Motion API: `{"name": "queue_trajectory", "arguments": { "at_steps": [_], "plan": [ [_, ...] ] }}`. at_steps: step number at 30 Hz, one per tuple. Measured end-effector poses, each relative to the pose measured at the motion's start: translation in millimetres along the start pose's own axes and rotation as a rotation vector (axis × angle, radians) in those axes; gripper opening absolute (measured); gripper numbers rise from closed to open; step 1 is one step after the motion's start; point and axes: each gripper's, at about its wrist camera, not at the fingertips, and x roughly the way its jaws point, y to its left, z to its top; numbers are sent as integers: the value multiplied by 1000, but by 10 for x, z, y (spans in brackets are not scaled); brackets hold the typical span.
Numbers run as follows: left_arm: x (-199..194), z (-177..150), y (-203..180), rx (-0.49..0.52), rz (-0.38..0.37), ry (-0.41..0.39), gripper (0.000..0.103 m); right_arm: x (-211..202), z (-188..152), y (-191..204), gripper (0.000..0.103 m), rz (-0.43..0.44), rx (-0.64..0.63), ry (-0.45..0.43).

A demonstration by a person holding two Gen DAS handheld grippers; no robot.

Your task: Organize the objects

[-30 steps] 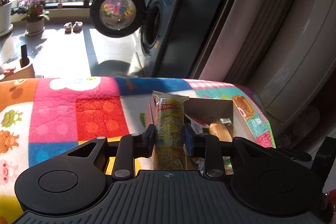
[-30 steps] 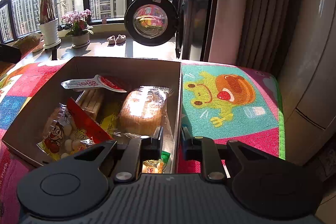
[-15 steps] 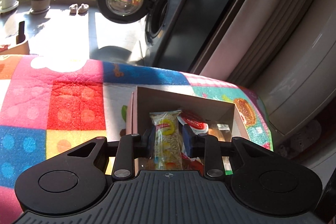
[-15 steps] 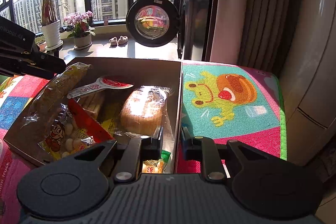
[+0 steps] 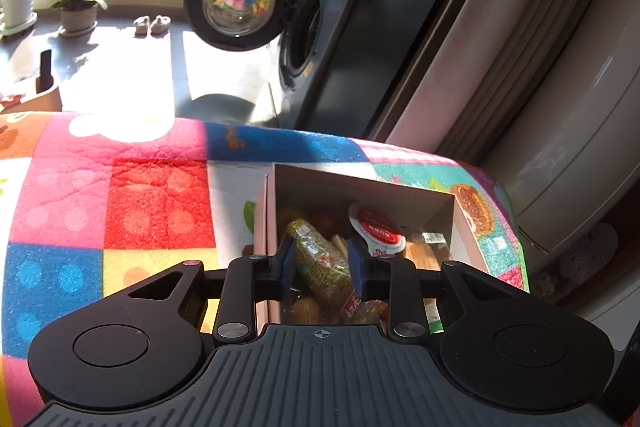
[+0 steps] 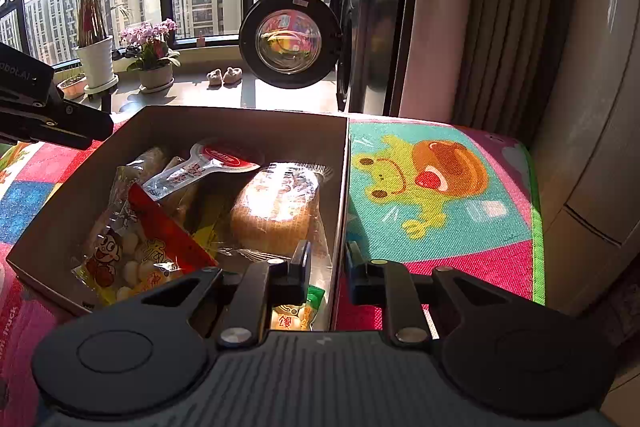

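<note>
Now my left gripper (image 5: 322,263) hangs over the cardboard box (image 5: 362,187), fingers spread apart.

Between them, seemingly untouched, the yellow-green snack packet (image 5: 320,263) lies inside, long axis running away from me; my right gripper (image 6: 327,269) straddles the box's right wall, narrowly parted, whether it pinches unclear.

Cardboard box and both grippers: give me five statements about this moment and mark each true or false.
1. The left gripper is open, its fingers either side of a snack packet lying in the cardboard box. True.
2. The right gripper holds the bread loaf. False: its fingers straddle the box's right wall, and the loaf lies free inside.
3. The box is empty. False: it holds several wrapped snacks.
4. The washing machine door stands open. True.
5. The box sits on bare wood. False: it rests on a colourful cartoon mat.
</note>
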Motion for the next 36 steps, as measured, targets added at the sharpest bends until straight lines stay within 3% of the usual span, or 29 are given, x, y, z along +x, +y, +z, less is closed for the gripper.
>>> {"name": "queue_trajectory", "arguments": {
  "at_steps": [7,14,22,29,33,36],
  "plan": [
    [-158,-81,23,43,25,-47,31,10,-26,12,18,-6,-10,2],
    [-506,-372,97,121,76,-110,31,19,-57,21,18,-7,-16,11],
    [-655,-715,129,159,67,-86,31,-5,-59,42,18,-9,-27,14],
    [-770,-1071,256,174,112,-46,31,-89,-95,10,18,-3,-25,4],
    [-798,-1255,342,132,138,-22,31,-298,-109,-39,19,-20,-16,-35],
    [-867,-1370,358,105,136,-28,31,-538,-161,-76,26,-25,-17,-70]
  ]
}}
